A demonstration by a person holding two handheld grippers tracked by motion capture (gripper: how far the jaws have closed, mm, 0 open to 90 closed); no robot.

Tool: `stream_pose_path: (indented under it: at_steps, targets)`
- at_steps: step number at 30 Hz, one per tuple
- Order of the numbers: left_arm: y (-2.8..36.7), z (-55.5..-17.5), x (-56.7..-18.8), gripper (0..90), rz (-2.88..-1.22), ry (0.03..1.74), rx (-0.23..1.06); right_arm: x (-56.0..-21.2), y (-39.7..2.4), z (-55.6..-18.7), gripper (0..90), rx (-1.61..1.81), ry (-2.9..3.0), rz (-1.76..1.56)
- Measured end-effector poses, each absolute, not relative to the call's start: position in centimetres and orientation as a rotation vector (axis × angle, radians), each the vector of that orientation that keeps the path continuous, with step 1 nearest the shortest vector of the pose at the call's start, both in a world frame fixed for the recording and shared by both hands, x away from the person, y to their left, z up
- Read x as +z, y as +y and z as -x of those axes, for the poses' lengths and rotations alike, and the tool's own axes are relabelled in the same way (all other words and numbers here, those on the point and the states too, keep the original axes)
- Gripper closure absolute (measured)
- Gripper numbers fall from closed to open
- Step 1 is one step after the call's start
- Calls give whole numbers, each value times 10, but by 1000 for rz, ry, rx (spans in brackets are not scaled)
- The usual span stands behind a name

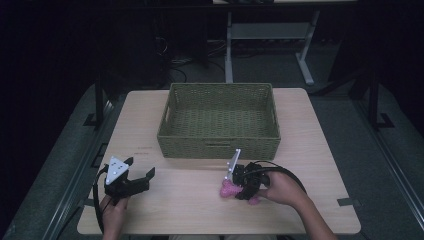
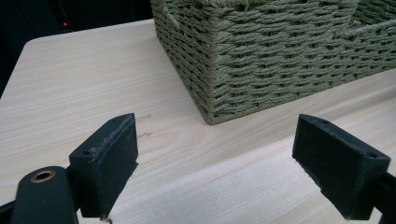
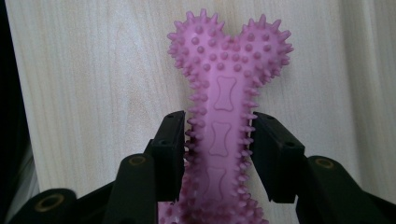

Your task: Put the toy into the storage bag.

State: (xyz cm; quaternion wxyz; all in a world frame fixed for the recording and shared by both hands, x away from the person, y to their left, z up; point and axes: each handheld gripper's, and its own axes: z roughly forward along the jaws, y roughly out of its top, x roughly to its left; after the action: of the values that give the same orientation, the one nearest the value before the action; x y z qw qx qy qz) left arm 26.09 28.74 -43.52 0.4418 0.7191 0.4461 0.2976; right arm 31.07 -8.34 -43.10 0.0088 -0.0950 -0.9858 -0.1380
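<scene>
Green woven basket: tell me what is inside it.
The green woven basket shows just its bare woven floor in the high view, nothing lying on it. Its near wall hides a strip of that floor, so something low there could go unseen.

Your right gripper (image 1: pixel 239 188) covered most of the pink bone toy (image 1: pixel 229 189) from above, and the toy's near end ran off the right gripper view's bottom edge.

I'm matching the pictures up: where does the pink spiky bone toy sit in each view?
High view: pink bone toy low, right of centre, in the right gripper.
Left gripper view: not in it.
Right gripper view: centre, shaft squeezed between the jaws.
Shared landmark: pale wooden table.
</scene>
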Motion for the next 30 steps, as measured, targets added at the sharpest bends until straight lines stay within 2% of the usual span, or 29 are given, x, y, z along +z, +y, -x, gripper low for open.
stream_pose_path:
  at_steps: [11,30]
  targets:
    - [287,-261,-435,136,-1783,1106,738,-426,-86,-312,579,-439,-3058,272]
    - [287,-260,-435,137,-1783,1104,739,-389,-94,-330,580,-559,-3031,268]
